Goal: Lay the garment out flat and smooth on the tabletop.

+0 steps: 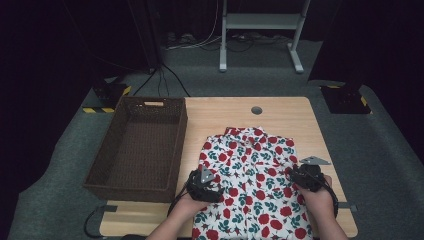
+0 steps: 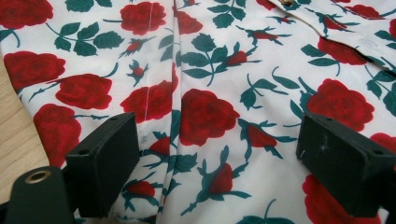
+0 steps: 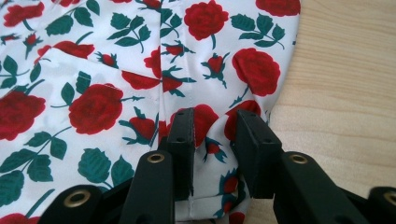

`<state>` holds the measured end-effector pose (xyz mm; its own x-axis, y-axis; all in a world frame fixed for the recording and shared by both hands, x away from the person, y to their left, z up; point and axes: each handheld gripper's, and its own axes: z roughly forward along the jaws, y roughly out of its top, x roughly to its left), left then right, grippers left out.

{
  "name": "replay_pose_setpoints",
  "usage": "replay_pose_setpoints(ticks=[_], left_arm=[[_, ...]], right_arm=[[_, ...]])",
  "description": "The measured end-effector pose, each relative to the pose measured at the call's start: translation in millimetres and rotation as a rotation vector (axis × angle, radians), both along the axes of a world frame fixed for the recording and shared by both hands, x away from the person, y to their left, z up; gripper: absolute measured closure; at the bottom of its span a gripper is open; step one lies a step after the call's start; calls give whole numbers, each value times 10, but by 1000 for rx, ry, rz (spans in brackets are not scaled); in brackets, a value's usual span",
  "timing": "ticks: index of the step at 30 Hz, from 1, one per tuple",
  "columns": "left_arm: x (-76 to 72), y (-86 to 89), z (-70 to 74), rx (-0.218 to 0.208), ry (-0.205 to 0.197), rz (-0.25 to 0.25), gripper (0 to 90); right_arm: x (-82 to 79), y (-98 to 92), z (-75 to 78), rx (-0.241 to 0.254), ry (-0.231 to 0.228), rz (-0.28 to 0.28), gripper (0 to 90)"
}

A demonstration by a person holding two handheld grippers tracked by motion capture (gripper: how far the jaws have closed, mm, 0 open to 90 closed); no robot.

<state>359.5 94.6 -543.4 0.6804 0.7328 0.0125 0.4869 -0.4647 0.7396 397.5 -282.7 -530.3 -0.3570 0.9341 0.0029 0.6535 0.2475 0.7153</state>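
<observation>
A white shirt (image 1: 255, 175) printed with red roses and green leaves lies folded on the wooden table (image 1: 220, 115). My left gripper (image 1: 205, 179) rests at the shirt's left edge. In the left gripper view its jaws stand wide open (image 2: 215, 158) over flat, creased fabric (image 2: 210, 93). My right gripper (image 1: 304, 175) is at the shirt's right edge. In the right gripper view its jaws (image 3: 215, 135) stand close together with a puckered bunch of the shirt's edge (image 3: 93, 70) between them, next to bare wood.
A dark woven basket (image 1: 130, 192) sits on the table's left side, beside the shirt. A round hole (image 1: 256, 110) marks the table's far edge. Beyond lie grey carpet, cables and a white stand (image 1: 260, 22).
</observation>
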Motion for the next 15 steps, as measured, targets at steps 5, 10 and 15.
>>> replay_pose_setpoints(ticks=[5, 10, 15], left_arm=[[-29, -2, 0, 2, -2, -7, 137], [-90, -11, -1, 4, -2, -27, 136], [-181, -17, -1, 6, 0, -35, 134]], right_arm=[[-62, -22, -25, 9, -22, 3, 677], [-125, -43, -26, 7, -22, 11, 668], [-219, -56, -7, -7, -4, 11, 659]])
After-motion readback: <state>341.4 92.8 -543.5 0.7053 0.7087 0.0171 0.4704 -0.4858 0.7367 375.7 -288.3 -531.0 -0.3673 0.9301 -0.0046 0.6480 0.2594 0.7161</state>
